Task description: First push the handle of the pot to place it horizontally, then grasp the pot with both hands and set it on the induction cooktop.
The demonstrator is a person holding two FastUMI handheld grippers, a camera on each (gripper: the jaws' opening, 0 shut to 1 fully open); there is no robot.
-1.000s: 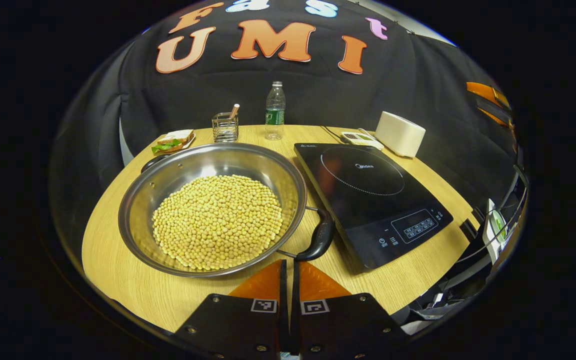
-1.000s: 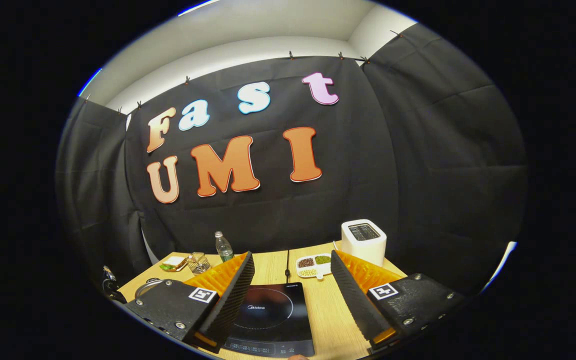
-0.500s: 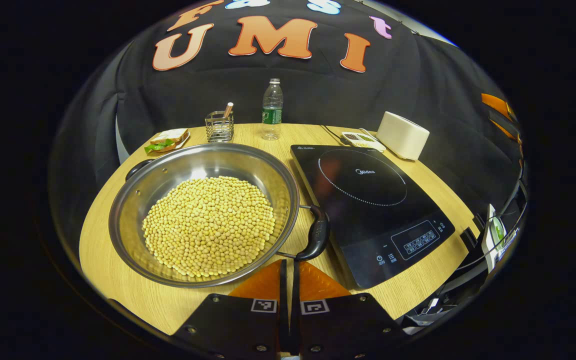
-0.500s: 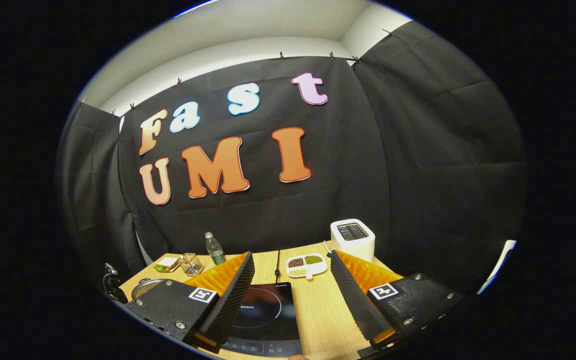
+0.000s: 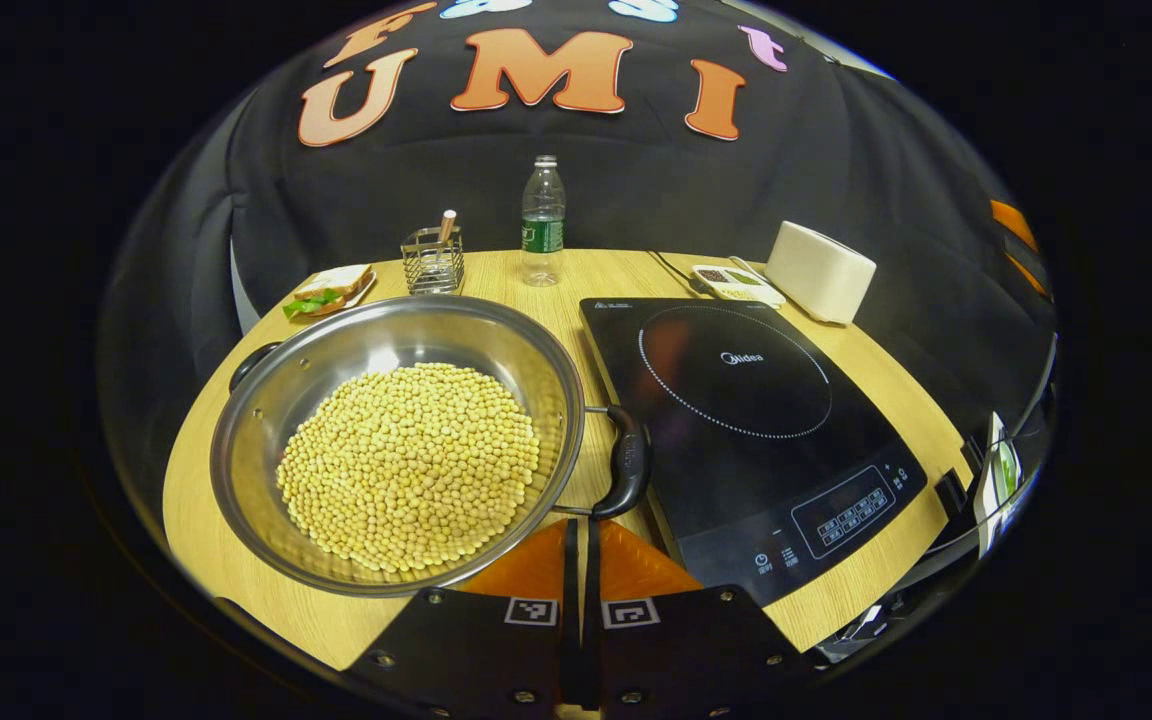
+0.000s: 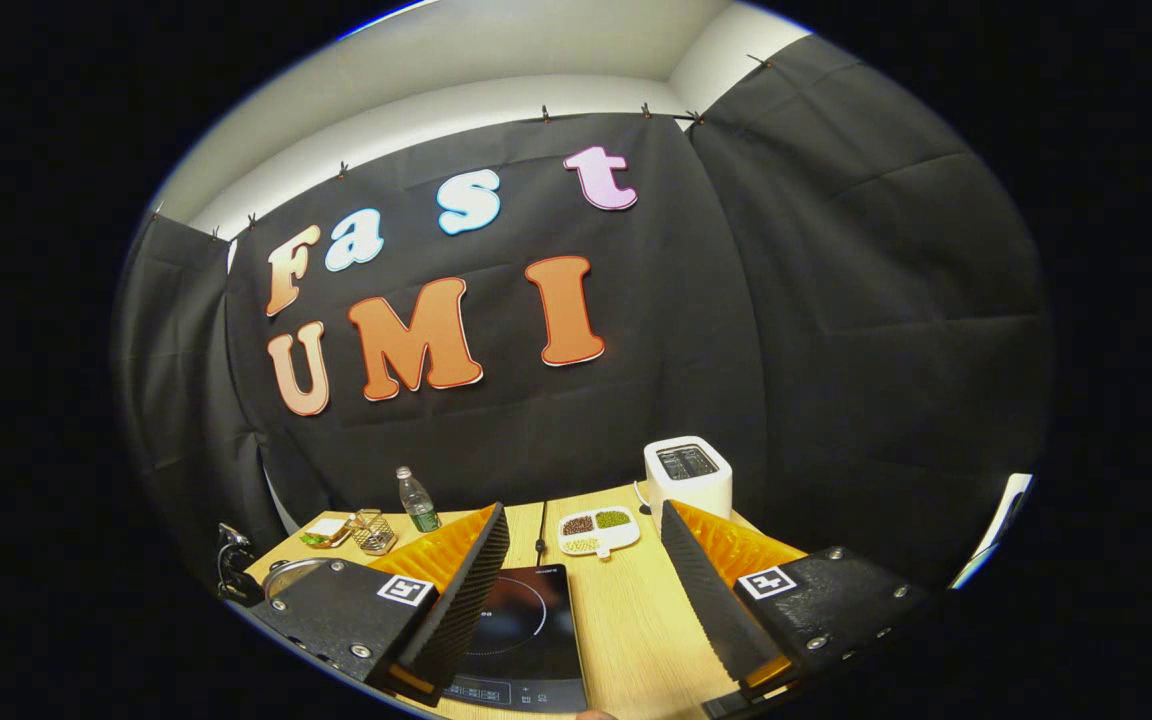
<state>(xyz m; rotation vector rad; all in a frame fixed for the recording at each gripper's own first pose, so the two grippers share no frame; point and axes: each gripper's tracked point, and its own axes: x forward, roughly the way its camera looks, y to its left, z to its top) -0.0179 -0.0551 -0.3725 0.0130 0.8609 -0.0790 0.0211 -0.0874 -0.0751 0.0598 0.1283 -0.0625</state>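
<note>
Pot [image 5: 396,440] of yellow beans sits on the wooden table [image 5: 226,540], just left of the induction cooktop [image 5: 746,420] — its black side handle [image 5: 629,472] next to the cooktop's edge. Left gripper [image 5: 581,540] clenched, fingers together on nothing, tips close to that handle. Right gripper [image 6: 581,600] held wide apart above the cooktop [image 6: 526,640] — empty.

A: Where does the pot [image 5: 396,440] stand?
B: On the table [image 5: 236,560], just left of the induction cooktop [image 5: 746,420] (near handle [image 5: 629,472] beside its edge).

A: And behind them?
B: Sandwich plate [image 5: 326,292], wire holder [image 5: 433,262], bottle [image 5: 542,222], divided dish [image 5: 736,284], toaster [image 5: 820,272], left to right.
</note>
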